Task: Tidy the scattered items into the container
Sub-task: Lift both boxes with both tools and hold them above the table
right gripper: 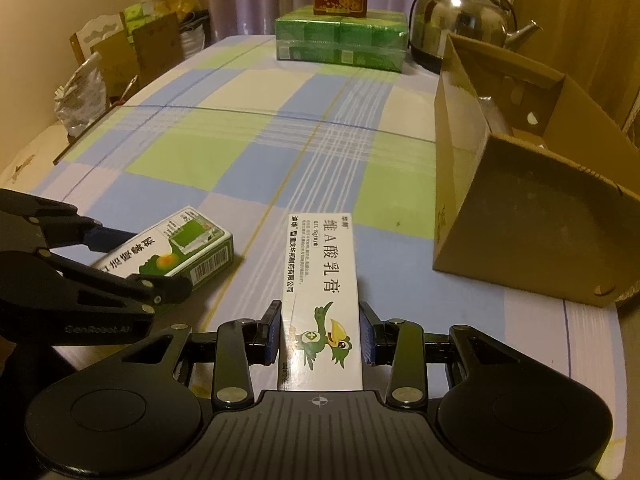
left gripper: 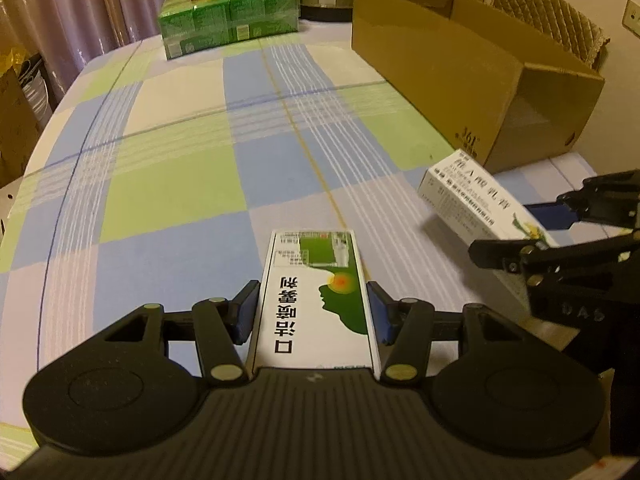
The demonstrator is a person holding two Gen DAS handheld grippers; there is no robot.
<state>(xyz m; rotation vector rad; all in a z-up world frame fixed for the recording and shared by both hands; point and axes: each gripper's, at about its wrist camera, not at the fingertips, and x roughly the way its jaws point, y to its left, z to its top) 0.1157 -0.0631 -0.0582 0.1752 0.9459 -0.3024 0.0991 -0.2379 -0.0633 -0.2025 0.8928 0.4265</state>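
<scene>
Gripping a green-and-white box, the left gripper is hovering beside the right gripper, which is clamping a white ointment box near the cardboard container.

Checked tablecloth covers table; on it: cardboard box, green pack, kettle.

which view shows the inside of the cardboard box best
The right wrist view: the cardboard box opens toward it, showing inner walls and floor. The left wrist view gives mostly its outer side and one dark end.
</scene>
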